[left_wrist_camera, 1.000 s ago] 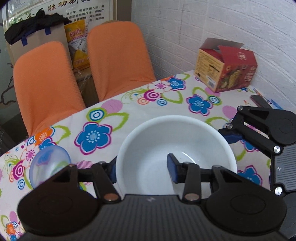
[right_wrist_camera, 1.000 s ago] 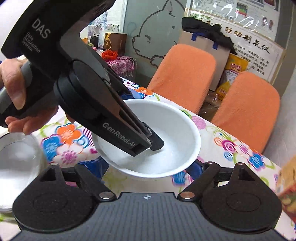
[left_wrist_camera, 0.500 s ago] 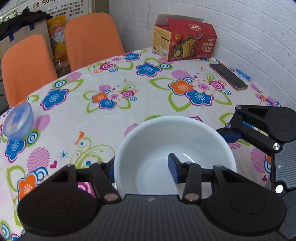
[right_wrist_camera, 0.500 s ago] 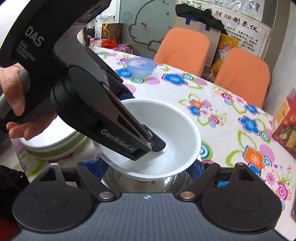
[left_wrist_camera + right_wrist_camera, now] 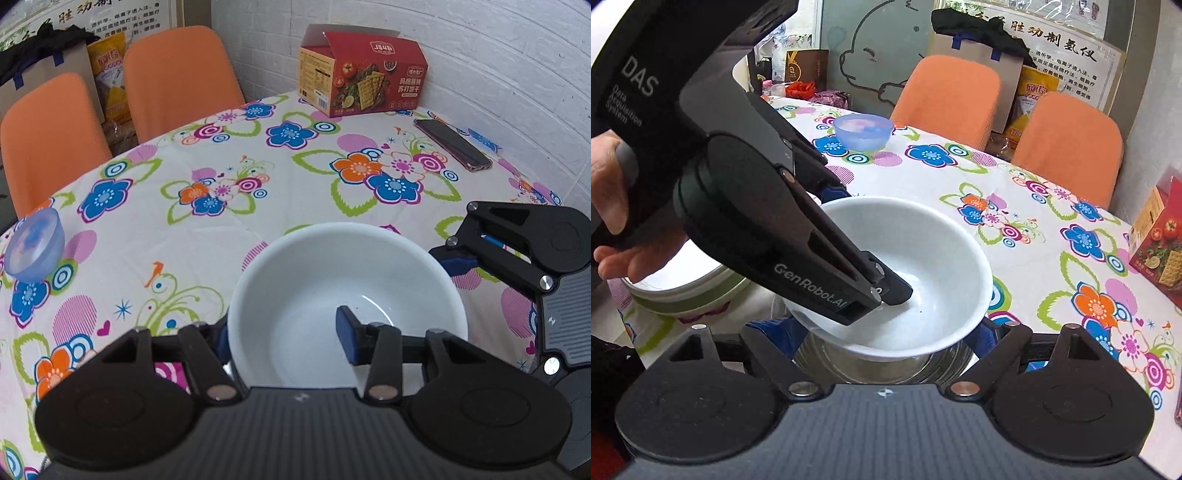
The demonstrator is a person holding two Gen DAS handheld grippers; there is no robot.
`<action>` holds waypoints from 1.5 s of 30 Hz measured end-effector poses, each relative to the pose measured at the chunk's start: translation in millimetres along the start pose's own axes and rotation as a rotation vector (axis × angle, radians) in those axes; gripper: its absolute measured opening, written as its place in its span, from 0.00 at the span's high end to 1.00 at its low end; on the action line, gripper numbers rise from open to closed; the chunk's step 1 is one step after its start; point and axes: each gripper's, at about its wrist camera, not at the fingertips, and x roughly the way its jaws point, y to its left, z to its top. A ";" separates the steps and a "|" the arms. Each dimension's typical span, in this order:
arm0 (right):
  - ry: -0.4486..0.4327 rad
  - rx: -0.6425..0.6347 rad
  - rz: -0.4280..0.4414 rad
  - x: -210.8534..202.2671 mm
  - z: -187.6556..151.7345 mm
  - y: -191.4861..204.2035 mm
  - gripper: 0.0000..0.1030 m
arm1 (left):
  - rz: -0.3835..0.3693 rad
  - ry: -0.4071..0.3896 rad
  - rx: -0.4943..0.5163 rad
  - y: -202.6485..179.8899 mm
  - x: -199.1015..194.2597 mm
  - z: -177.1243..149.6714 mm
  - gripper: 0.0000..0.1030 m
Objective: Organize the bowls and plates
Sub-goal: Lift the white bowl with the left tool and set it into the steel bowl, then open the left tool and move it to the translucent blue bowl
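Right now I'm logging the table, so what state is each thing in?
White bowl: empty, upright, rim gripped by left claw.
Right claw: open, around the metal bowl under it.
Blue bowl: upright on the table.
Cracker box: flap open.
Phone: flat, screen dark.

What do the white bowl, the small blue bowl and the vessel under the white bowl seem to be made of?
White bowl: probably glazed ceramic; opaque, glossy, with soft highlights. It could also be melamine.
Small blue bowl: likely frosted plastic; translucent, the tablecloth pattern shows through it.
Vessel under the white bowl: seems to be stainless steel; silvery, with streaked mirror-like reflections.
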 end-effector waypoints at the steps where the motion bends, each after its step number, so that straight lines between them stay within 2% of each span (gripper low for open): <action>1: -0.002 0.000 -0.001 -0.2 0.3 -0.4 0.27 | 0.003 -0.002 0.001 -0.1 -0.5 1.1 0.57; 8: 0.037 -0.007 -0.023 5.8 -4.2 0.4 0.27 | 0.002 0.011 0.009 1.3 6.3 -5.7 0.51; 14: 0.054 0.002 -0.032 0.6 -9.1 -2.5 0.27 | -0.001 0.008 -0.004 4.7 2.5 -4.7 0.35; 16: 0.054 0.027 -0.026 -4.3 -11.5 -6.2 0.27 | 0.023 -0.010 -0.005 6.0 -1.4 -3.8 0.33; 28: -0.009 0.215 -0.001 -50.3 -39.1 -13.4 0.27 | 0.028 -0.075 -0.064 18.3 -34.2 -18.0 0.30; 29: -0.013 0.215 0.005 -50.9 -37.9 -11.7 0.27 | 0.029 -0.078 -0.068 19.7 -37.3 -20.3 0.29; 31: -0.020 0.207 0.011 -51.4 -32.6 -8.0 0.27 | 0.044 -0.089 -0.085 25.1 -45.2 -25.8 0.20; 35: -0.038 0.181 0.028 -50.0 -18.0 -1.3 0.27 | 0.085 -0.089 -0.126 48.4 -64.2 -42.0 0.20; 40: -0.058 0.175 0.059 -36.9 8.8 3.7 0.27 | 0.178 -0.083 -0.226 103.0 -89.3 -65.0 0.20; 45: -0.065 0.186 0.103 -9.8 50.4 2.4 0.27 | 0.245 -0.073 -0.335 160.2 -104.7 -77.7 0.20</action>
